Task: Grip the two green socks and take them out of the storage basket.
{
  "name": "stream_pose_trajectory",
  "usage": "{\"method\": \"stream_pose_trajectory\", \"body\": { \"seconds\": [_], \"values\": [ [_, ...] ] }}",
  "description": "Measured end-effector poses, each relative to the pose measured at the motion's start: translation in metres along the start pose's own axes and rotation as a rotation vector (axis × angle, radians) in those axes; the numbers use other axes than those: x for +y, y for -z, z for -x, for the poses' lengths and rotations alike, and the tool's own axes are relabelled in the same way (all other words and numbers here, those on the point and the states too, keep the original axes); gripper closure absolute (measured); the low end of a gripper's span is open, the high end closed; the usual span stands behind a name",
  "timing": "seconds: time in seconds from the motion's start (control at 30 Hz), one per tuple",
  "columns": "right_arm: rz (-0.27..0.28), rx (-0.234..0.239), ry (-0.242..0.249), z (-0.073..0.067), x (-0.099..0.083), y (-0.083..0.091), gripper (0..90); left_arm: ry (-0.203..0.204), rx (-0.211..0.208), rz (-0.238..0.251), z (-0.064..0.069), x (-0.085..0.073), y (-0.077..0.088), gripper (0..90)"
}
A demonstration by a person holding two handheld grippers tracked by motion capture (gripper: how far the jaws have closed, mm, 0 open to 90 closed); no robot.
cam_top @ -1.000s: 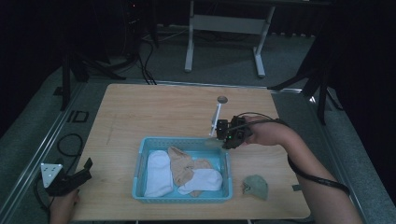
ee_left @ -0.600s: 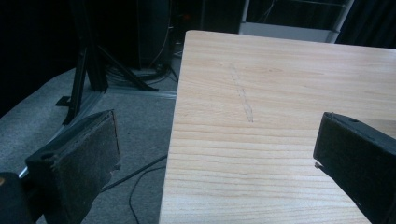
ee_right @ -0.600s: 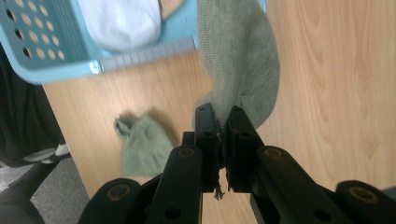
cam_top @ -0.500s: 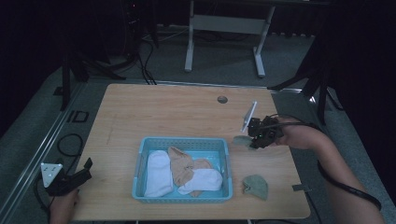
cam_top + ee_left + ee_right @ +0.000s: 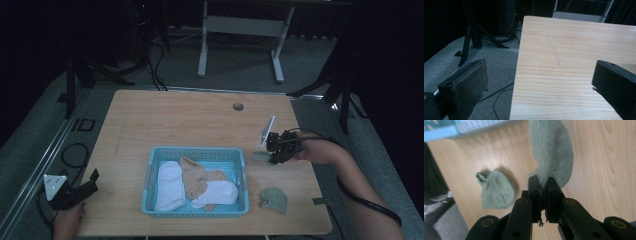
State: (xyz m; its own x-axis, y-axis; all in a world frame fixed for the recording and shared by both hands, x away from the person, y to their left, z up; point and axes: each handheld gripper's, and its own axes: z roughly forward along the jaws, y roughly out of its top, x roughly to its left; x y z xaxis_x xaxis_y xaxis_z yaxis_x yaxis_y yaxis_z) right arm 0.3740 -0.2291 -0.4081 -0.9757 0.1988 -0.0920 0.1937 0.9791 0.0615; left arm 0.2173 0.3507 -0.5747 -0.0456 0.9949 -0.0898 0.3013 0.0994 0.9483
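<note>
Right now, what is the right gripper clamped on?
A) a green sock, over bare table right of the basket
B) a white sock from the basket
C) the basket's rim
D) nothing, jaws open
A: the right gripper has its jaws pinched on the green sock beside the blue basket.

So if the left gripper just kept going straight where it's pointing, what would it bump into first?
Probably nothing soon. The left gripper, jaws wide apart, points along the bare wooden table near its left edge, and that way looks free, though depth is hard to judge.
</note>
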Motion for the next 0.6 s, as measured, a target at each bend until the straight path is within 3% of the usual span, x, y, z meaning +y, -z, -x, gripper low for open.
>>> {"method": "stream_pose_trajectory", "body": {
  "seconds": [0.37,0.6],
  "values": [
    [-0.052,0.035,-0.026,0.009,-0.011,-0.061,84.7,-0.006,0.0,-0.003,0.0,0.0,0.0,0.7],
    [-0.048,0.072,-0.044,0.008,-0.014,-0.083,84.6,-0.006,0.001,-0.004,0.0,0.0,0.0,0.7]
  ]
}}
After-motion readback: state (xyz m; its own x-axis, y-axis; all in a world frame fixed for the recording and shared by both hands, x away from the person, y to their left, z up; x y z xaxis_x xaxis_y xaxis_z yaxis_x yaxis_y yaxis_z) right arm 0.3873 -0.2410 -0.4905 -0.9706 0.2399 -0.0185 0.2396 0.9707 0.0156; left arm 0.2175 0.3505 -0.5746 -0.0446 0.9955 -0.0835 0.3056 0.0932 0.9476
